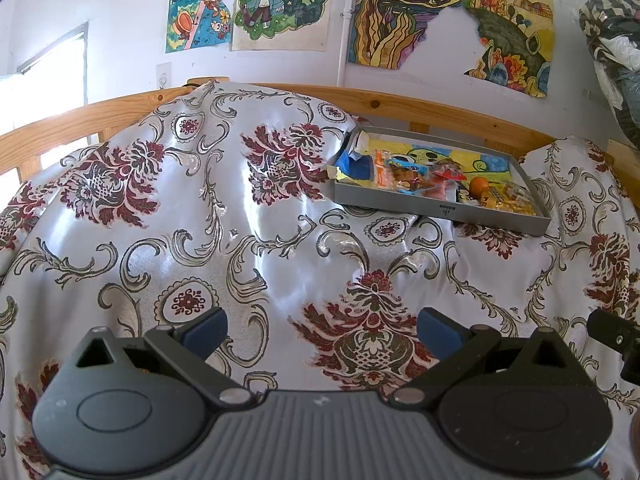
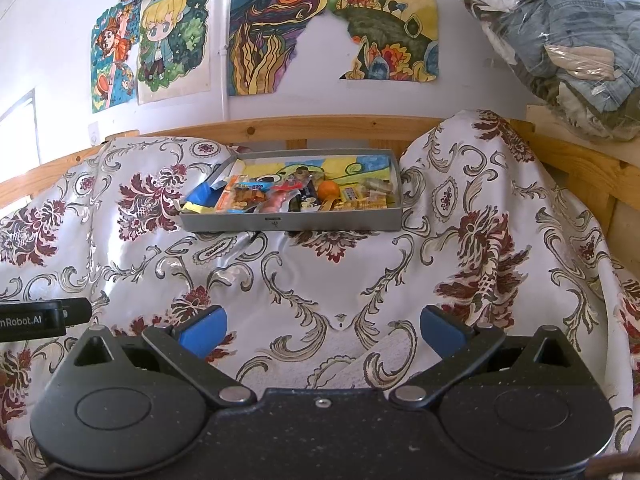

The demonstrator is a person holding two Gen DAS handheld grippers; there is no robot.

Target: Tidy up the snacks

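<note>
Left gripper (image 1: 322, 332): held low, jaws spread wide, nothing gripped.
Right gripper (image 2: 323, 332): held level, jaws likewise parted, empty.

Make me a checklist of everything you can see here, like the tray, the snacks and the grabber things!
Surface: flowered cloth, shiny and wrinkled, draped over lumps at both sides.
Job's things: grey tray on the cloth at the back; snack packets and an orange fruit lie along its front edge.
Clutter: nothing seen on the cloth outside the tray.
Grippers: left gripper and right gripper both open, holding nothing, above the cloth and apart from the tray.
Cables: nothing seen.
Surroundings: wooden rail behind the tray, drawings on the wall, clear bag of clothes at upper right.
</note>
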